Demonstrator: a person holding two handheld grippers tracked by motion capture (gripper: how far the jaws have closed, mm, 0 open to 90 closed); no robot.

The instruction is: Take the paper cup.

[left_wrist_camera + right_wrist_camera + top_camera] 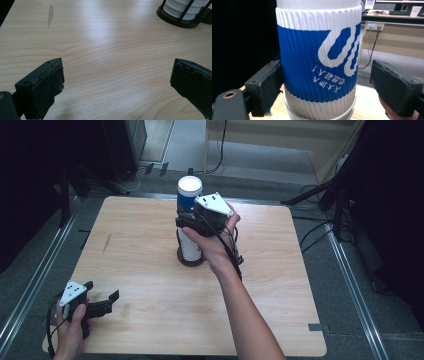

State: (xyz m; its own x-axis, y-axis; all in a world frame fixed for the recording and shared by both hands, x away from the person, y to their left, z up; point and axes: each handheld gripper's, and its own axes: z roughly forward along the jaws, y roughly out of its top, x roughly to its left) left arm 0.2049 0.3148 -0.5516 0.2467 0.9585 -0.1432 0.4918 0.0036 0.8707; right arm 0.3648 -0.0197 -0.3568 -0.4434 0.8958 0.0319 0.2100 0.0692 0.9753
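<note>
A blue and white ribbed paper cup (190, 194) (319, 62) sits upside down on top of a stack of white cups (189, 247) in a black wire holder (190, 260) (183, 15) at the table's middle rear. My right gripper (186, 218) (324, 85) straddles this top cup. Its left pad (268, 85) rests against the cup wall, and its right pad (393, 87) stands off with a gap, so it is open. My left gripper (107, 301) (117, 80) is held open and empty over the front left corner of the table.
The wooden table (150, 270) has rounded corners and a small dark streak (106, 243) (50, 15) at its left. Black stands and cables (320, 195) surround the table on the floor. A desk with a keyboard and a cup (415, 11) is far behind.
</note>
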